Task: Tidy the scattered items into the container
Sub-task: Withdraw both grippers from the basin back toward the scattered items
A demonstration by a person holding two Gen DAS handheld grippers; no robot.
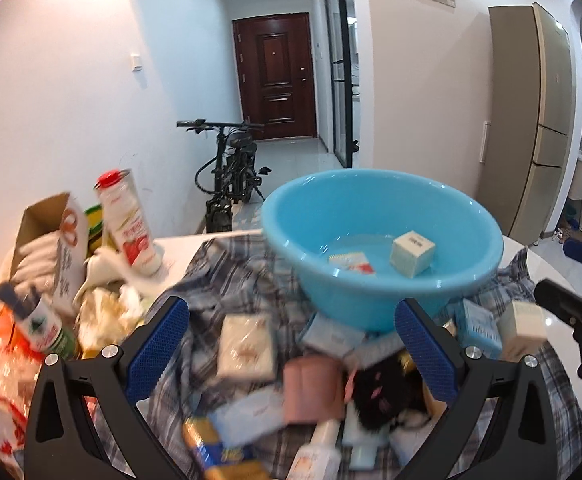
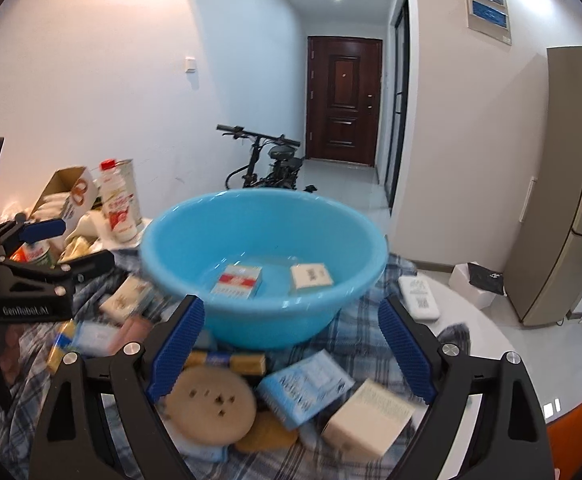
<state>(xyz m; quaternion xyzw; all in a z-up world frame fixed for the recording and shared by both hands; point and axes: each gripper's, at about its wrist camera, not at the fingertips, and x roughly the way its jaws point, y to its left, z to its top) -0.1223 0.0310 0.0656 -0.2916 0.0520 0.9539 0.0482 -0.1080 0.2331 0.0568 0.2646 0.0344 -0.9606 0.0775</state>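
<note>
A blue plastic basin (image 1: 443,216) (image 2: 195,240) stands on a plaid cloth (image 1: 219,268) (image 2: 355,332). It holds a red-and-white box (image 2: 237,282) (image 1: 351,263) and a cream cube box (image 2: 311,276) (image 1: 412,253). My left gripper (image 1: 291,320) is open and empty above scattered small boxes, among them a cream box (image 1: 245,346) and a pink box (image 1: 313,388). My right gripper (image 2: 291,320) is open and empty above a round tan pad (image 2: 209,406), a blue-and-white packet (image 2: 305,388) and a cream box (image 2: 369,418).
At the left stand a red-capped bottle (image 1: 129,220) (image 2: 119,202), an open cardboard box (image 1: 47,232) (image 2: 69,190), a green bottle (image 1: 41,322) and crumpled bags. A white remote-like item (image 2: 419,298) lies right of the basin. A bicycle (image 1: 231,172) stands behind the table.
</note>
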